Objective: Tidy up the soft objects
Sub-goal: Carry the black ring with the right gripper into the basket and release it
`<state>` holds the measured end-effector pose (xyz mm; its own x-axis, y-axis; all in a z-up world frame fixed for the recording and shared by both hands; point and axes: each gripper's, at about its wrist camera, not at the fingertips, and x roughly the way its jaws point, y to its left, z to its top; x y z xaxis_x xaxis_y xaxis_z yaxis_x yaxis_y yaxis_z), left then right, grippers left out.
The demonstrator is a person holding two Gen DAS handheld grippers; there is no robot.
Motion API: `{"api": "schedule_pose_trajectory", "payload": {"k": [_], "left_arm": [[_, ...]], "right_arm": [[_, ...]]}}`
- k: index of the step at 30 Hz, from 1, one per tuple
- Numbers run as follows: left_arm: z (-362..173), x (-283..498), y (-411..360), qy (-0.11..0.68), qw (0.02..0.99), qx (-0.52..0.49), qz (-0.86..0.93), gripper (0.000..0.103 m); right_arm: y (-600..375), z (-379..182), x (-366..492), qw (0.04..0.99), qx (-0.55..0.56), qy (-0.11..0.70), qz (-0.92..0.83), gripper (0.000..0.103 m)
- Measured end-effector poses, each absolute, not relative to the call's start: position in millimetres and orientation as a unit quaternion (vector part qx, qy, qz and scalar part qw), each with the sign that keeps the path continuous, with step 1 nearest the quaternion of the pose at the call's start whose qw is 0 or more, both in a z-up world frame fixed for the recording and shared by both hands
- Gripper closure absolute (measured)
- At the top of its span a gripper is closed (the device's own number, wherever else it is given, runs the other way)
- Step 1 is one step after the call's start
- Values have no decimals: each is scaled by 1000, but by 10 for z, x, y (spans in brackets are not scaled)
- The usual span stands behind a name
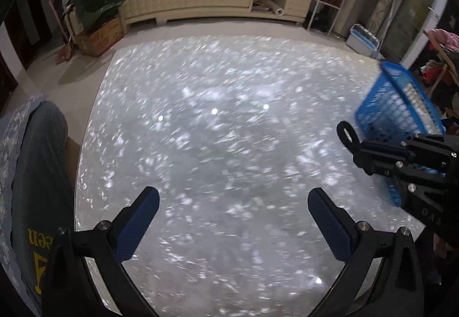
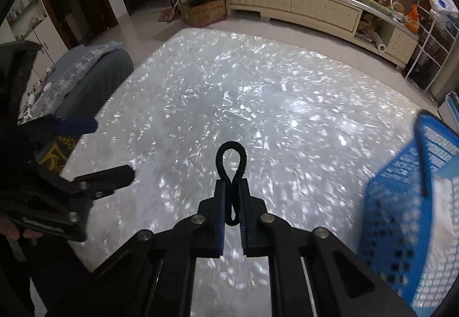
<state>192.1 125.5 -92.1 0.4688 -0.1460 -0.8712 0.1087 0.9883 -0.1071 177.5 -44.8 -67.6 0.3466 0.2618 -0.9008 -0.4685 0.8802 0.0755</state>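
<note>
Black elastic, a small hair-tie loop [image 2: 231, 170], is pinched in the clenched right gripper [image 2: 231, 203] nearest the camera, held up over the speckled glassy surface [image 2: 258, 104], while the left gripper [image 1: 233, 226] hangs released with nothing between its blue pads. Further right stands the blue perforated basket [image 2: 401, 202], near the surface's right edge, which I judge to be where the loop belongs. So the pick-up looks done and the drop-off remains; at the far left lies a grey folded garment [image 2: 94, 78], apparently still unsorted.
</note>
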Motion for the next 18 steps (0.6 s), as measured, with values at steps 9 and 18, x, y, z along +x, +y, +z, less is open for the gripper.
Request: {"api": "schedule_pose_trajectory", "payload": {"k": [9,18], "left_arm": [[-389,1784,551,466,878,11,-110,0],[-186,1836,-151,450,880,42,-145,0]], "right_arm": [[-1006,-163,1476,839,-84,495,211,95],[-1651,36,1390,859,-66,478,172,95]]}}
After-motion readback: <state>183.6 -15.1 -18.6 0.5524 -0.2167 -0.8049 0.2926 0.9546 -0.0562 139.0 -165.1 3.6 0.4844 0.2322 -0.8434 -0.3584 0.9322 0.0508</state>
